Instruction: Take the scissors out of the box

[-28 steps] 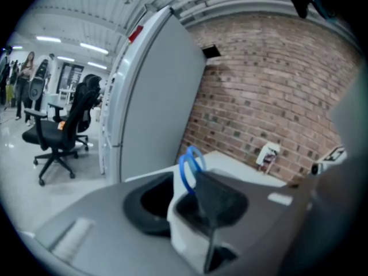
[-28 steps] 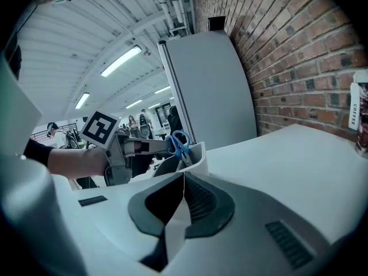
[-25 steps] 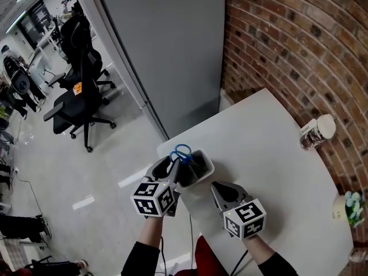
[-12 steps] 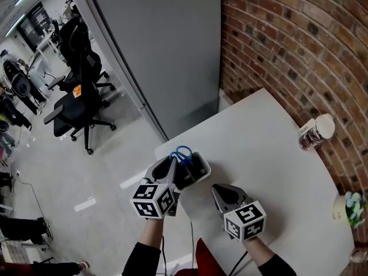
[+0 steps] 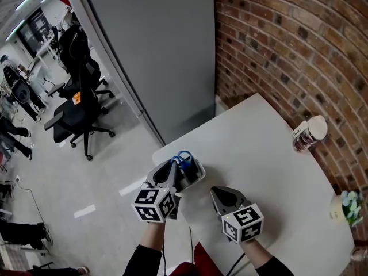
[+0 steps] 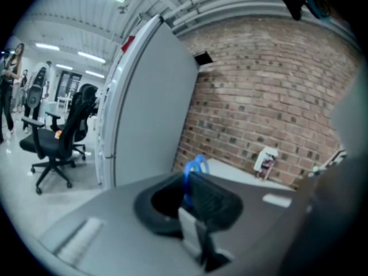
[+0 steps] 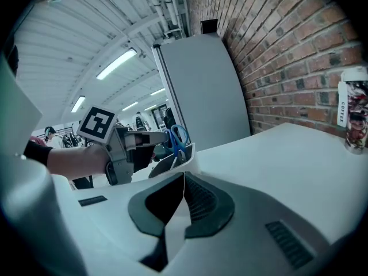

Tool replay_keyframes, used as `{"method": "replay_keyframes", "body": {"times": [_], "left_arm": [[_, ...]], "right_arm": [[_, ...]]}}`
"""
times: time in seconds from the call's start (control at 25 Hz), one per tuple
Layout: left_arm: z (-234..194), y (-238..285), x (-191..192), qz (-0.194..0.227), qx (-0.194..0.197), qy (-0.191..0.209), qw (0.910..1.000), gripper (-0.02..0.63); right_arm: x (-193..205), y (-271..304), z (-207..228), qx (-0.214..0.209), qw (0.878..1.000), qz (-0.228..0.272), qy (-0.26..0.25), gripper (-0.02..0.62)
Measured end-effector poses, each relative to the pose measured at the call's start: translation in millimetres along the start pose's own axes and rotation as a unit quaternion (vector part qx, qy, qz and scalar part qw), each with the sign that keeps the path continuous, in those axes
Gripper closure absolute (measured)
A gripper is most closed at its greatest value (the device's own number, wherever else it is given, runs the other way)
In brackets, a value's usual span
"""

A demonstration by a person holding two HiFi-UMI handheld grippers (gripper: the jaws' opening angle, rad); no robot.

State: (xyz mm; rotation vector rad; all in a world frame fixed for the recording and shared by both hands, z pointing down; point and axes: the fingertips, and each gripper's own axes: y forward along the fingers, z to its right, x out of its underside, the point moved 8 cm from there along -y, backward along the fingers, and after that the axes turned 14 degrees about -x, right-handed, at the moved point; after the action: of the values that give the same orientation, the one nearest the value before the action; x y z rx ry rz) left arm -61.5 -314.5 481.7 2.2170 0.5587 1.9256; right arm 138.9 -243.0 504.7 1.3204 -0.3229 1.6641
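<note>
A pair of blue-handled scissors (image 5: 183, 157) stands handles-up in a small white box (image 5: 196, 175) at the near left corner of the white table (image 5: 259, 154). My left gripper (image 5: 172, 167) reaches over the box's left side. Its jaws have just been closing, and they now pinch the blue handles (image 6: 195, 167). The right gripper view shows the same grip from the side, with the left gripper (image 7: 154, 139) holding the scissors (image 7: 177, 137) above the box (image 7: 183, 156). My right gripper (image 5: 221, 195) rests just right of the box, its jaws together on nothing (image 7: 184, 180).
A coffee cup (image 5: 307, 132) stands at the table's right edge by the brick wall (image 5: 287, 50). A small pot with flowers (image 5: 344, 204) sits further along that edge. A grey partition (image 5: 155, 50) rises behind the table, and office chairs (image 5: 77, 96) stand on the floor to the left.
The left gripper's jaws have closed from wide open onto the scissors' handles, and that hand has risen slightly. The right gripper has stayed where it was.
</note>
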Motion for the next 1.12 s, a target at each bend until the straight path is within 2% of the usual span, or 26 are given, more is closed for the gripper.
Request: {"method": "replay_keyframes", "body": {"times": [0.48,1.12], "left_arm": [[12,-22,-28,0.042,0.005,0.023,0.9988,0.584],[-11,-75,-75,0.106,0.009,0.033,0.9938,0.584]], "right_arm": [[-15,-16,-15,0.011,1.0,0.017,-0.016,0.586],[-47,-10,-53,0.017,0.998,0.042,-0.054,0.586]]}}
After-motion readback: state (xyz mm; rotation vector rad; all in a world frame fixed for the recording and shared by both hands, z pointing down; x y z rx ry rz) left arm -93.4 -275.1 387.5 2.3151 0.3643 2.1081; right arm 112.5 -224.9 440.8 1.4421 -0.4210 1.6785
